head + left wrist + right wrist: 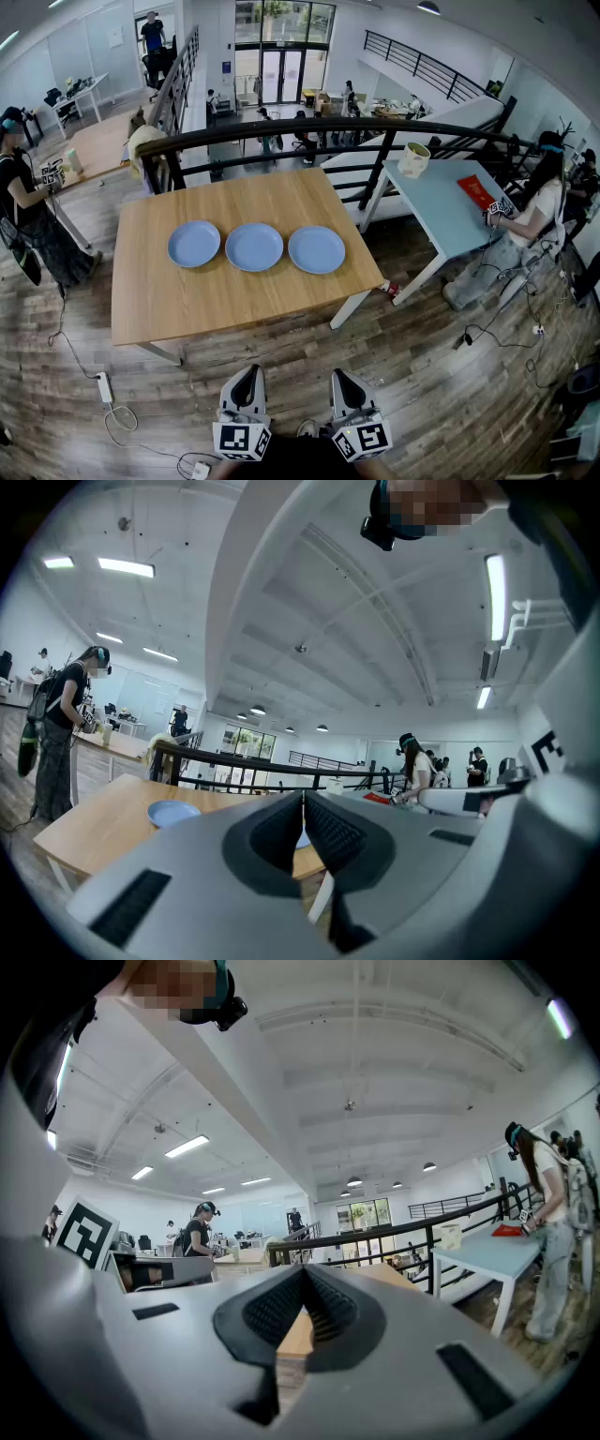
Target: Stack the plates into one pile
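Observation:
Three light blue plates lie in a row on the wooden table: a left plate, a middle plate and a right plate, none touching. My left gripper and right gripper hang side by side at the bottom of the head view, well short of the table's near edge, both shut with nothing between the jaws. The left gripper view shows its closed jaws meeting at the tips, with the left plate beyond. In the right gripper view the jaws are closed, the table edge showing behind them.
A light blue side table with a white cup and a red item stands at the right. A black railing runs behind the wooden table. People stand at the left and right. Cables and a power strip lie on the floor.

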### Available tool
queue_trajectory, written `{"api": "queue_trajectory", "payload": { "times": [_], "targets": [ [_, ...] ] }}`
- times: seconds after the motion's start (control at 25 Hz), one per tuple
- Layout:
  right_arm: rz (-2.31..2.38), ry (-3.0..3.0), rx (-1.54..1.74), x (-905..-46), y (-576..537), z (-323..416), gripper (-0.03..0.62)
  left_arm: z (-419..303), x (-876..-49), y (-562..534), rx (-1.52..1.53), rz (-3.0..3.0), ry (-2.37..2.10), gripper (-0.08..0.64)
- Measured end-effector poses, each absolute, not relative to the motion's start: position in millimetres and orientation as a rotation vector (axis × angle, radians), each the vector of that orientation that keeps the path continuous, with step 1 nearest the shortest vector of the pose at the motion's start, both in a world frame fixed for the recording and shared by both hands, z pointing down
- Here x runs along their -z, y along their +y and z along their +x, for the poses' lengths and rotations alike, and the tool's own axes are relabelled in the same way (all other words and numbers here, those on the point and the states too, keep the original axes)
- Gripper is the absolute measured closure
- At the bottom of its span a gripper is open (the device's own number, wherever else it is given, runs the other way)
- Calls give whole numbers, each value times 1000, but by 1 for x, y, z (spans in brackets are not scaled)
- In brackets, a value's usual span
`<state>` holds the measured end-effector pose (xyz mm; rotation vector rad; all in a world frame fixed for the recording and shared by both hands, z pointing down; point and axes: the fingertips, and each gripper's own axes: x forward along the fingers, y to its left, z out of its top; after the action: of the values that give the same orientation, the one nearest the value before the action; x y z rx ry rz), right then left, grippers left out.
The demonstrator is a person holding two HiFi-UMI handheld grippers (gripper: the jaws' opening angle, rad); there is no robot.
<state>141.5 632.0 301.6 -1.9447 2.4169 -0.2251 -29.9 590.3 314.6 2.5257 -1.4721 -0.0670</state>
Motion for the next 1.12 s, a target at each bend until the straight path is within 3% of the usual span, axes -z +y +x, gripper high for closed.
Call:
{"api": "queue_trajectory", "payload": {
  "times": [0.52,1.12],
  "targets": [
    [-1941,2418,228,-297,630,123,563,-49,-314,590,75,2515,-1474,534],
    [-1932,2419,208,-291,609,57,563,-119,-316,578,67,2501,-1473,534]
  ]
}}
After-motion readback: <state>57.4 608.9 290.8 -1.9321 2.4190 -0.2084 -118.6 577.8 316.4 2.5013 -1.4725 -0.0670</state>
